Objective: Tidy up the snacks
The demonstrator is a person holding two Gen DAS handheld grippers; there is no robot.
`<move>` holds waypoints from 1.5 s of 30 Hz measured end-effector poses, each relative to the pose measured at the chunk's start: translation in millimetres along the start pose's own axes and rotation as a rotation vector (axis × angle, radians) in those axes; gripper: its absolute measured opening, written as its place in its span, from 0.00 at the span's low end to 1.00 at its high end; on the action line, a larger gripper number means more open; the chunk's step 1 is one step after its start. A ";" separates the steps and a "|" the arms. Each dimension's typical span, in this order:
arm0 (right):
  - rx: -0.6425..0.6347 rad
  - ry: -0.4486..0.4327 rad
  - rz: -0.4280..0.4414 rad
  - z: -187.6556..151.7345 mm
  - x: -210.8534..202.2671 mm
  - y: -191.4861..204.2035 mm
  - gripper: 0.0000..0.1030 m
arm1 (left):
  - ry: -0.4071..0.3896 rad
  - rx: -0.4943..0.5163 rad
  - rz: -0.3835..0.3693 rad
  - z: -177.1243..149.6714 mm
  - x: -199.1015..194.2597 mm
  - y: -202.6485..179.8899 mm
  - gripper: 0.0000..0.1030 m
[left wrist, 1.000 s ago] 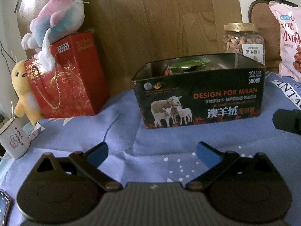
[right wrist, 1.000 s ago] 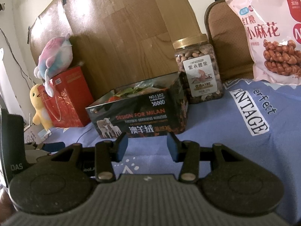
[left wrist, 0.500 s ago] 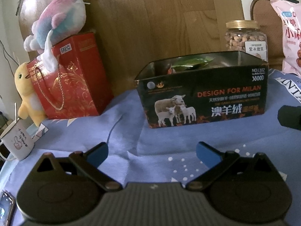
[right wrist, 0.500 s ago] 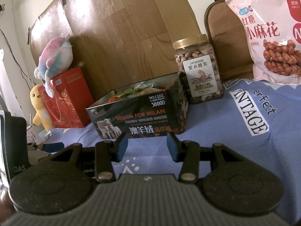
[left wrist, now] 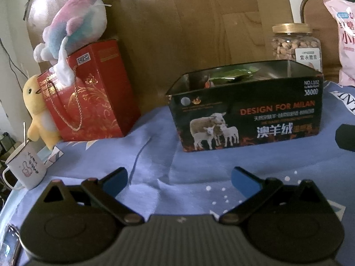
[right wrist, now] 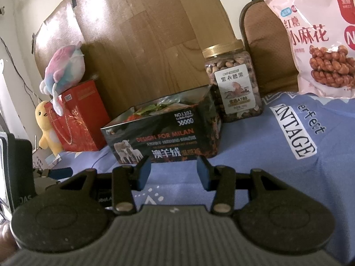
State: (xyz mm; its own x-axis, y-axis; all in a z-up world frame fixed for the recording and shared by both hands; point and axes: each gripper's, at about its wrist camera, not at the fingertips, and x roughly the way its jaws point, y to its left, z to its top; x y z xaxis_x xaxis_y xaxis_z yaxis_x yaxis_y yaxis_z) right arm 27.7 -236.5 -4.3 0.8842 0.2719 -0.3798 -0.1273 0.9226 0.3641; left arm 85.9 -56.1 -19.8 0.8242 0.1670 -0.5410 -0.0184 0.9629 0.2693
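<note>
A black open-topped box printed with sheep stands on the blue cloth, with green and red snack packets inside. Behind it to the right is a gold-lidded jar of nuts. A pink bag of twisted snacks leans against a brown chair back at the far right. My left gripper is open over bare cloth, short of the box. My right gripper is open too, nothing between its blue pads, just in front of the box.
A red gift bag with a pastel plush on top stands left of the box, a yellow duck toy beside it. A white mug sits at the left edge. A wooden board backs the scene.
The left wrist view has shifted slightly, so the box and jar sit a little lower and further right. The right gripper's view is unchanged. Both grippers stay open.
</note>
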 end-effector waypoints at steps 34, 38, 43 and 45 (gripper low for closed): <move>0.003 0.003 0.003 -0.1 1.0 -1.0 0.47 | 0.001 -0.004 0.004 -0.7 1.1 1.4 1.00; 0.006 0.000 0.001 -0.1 0.7 -1.0 0.47 | 0.004 -0.007 0.000 -0.5 1.7 1.5 1.00; 0.008 -0.001 0.001 0.0 0.6 -1.3 0.46 | 0.006 -0.008 -0.007 -0.8 1.9 1.2 1.00; 0.009 0.000 0.001 0.1 0.5 -1.4 0.46 | 0.007 -0.009 -0.010 -0.9 1.9 1.2 1.00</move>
State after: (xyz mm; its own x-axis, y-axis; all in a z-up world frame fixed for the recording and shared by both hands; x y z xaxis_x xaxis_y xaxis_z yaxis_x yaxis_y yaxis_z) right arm 28.4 -237.7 -5.0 0.8842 0.2730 -0.3791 -0.1245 0.9199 0.3720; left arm 86.9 -54.4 -21.2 0.8204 0.1588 -0.5494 -0.0154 0.9665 0.2564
